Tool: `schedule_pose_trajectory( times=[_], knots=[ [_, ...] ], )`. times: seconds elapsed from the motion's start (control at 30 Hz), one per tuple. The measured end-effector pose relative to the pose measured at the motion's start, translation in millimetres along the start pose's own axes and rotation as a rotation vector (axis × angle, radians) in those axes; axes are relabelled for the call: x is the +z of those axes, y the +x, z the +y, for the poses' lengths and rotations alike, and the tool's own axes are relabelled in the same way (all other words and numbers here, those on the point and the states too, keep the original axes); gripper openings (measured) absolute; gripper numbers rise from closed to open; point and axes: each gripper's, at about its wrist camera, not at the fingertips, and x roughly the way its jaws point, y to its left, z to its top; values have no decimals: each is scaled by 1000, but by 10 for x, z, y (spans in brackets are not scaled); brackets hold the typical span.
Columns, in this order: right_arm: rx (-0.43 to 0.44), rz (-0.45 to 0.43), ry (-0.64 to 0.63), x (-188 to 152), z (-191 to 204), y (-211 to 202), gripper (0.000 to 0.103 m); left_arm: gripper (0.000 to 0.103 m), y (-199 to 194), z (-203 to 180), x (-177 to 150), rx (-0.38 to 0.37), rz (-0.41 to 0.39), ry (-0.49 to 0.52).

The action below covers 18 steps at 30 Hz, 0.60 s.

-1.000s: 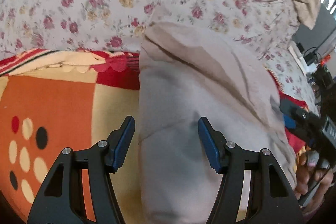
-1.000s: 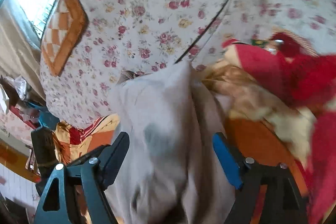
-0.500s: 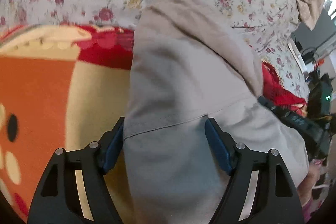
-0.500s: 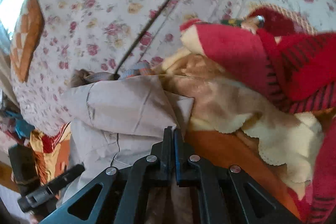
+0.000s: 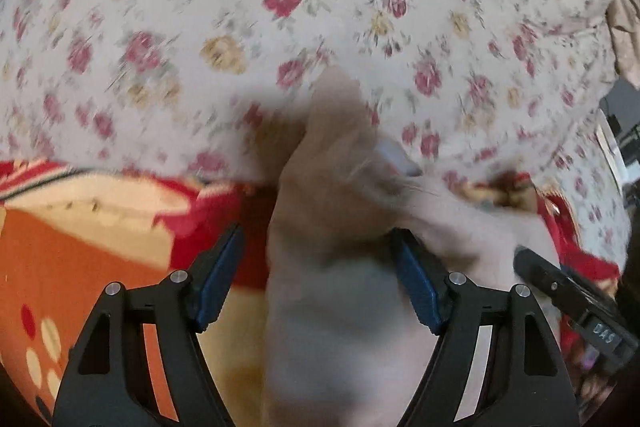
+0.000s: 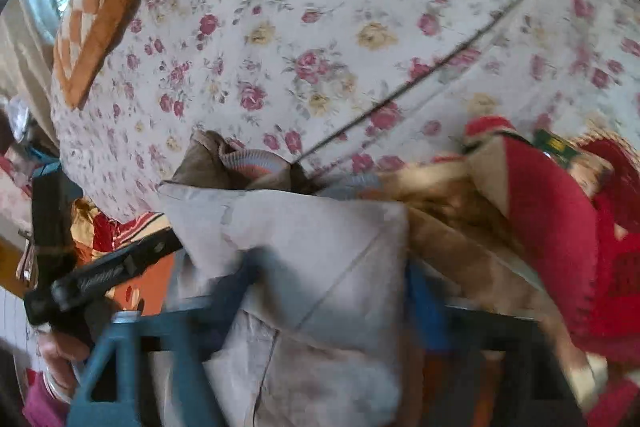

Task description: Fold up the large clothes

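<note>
A beige-grey garment (image 5: 332, 267) lies folded on the orange and red blanket (image 5: 80, 247). My left gripper (image 5: 318, 277) is open, its blue-padded fingers astride the cloth. In the right wrist view the same garment (image 6: 312, 247) lies between the blurred fingers of my right gripper (image 6: 332, 287), which stand apart, open. The other gripper (image 6: 104, 275) shows at the left there. A ribbed cuff or collar (image 6: 256, 163) sticks out at the garment's far edge.
A floral bedsheet (image 5: 320, 7) covers the bed beyond the blanket. A bunched red and cream blanket (image 6: 552, 227) lies at the right. An orange checked cushion (image 6: 96, 11) sits far left. My right gripper's body (image 5: 576, 295) shows at the left wrist view's right edge.
My right gripper has opened from shut and its fingers now straddle the garment. My left gripper has pulled back a little and stays open. Both views are motion-blurred.
</note>
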Motion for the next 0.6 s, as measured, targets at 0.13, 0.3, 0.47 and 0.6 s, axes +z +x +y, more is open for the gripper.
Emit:
schedule_pose_trajectory(
  times=[0.13,0.3,0.47,0.6],
  knots=[
    [-54,-119,126,63,-304,-92,8,75,291,-135,134,12,21,6],
    [-186,-9,77,-42,-340,273,5,82,528,-247,57,86,50,56],
    [-193,-19,58,-27,-241,-5,10,82,134,-32,-57,-29,59,26],
    [-86,-32,61,-251,-153,-600,58,82,-412,57,-373,-119,33,111]
  ],
)
